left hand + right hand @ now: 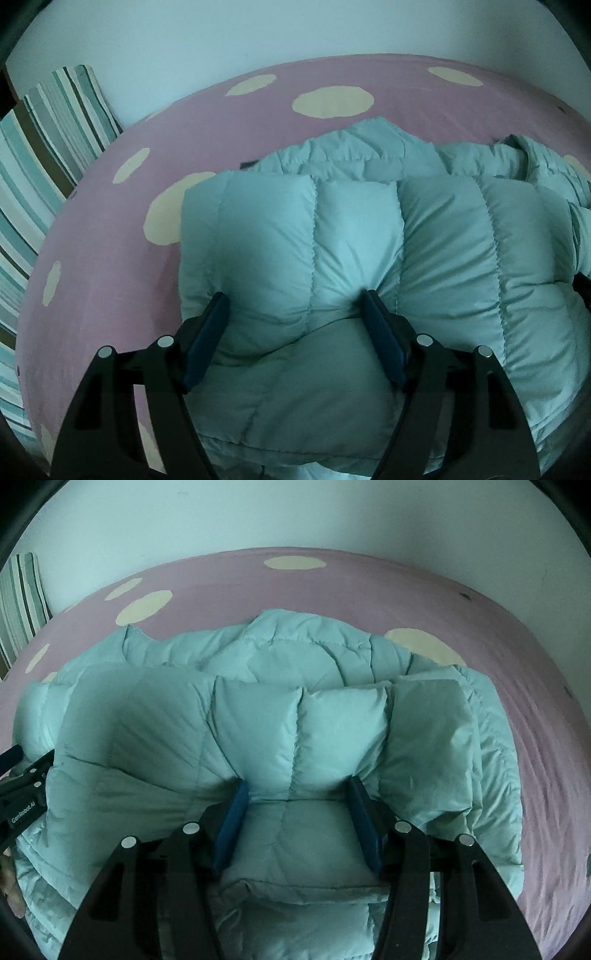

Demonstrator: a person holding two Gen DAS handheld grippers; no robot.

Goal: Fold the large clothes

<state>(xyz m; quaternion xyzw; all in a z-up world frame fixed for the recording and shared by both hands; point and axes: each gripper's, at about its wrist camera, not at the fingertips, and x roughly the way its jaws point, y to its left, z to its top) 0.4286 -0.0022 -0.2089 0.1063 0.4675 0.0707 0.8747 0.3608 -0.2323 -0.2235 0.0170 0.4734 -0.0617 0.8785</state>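
A pale teal quilted puffer jacket [354,236] lies folded over on the bed, filling the centre and lower part of both wrist views, its puffy stitched panels doubled up into a thick wad with more of the garment bunched behind it toward the upper right of the left wrist frame.

The left hand-held gripper [293,306] stands at the lower centre of its frame with its jaws apart — the blue pads flank a fold of the jacket, the right pad's tip touching the fabric where it dimples; whether they press is hard to tell. The right hand-held gripper [297,794] likewise has its jaws spread, a flat fold of jacket lying between the blue pads without being visibly squeezed.

Beneath the jacket is the bed sheet [110,258], pinkish-purple with large cream dots. A striped pillow [48,140] leans at the left edge of the left wrist frame — against a plain white wall [258,33] running across the top.
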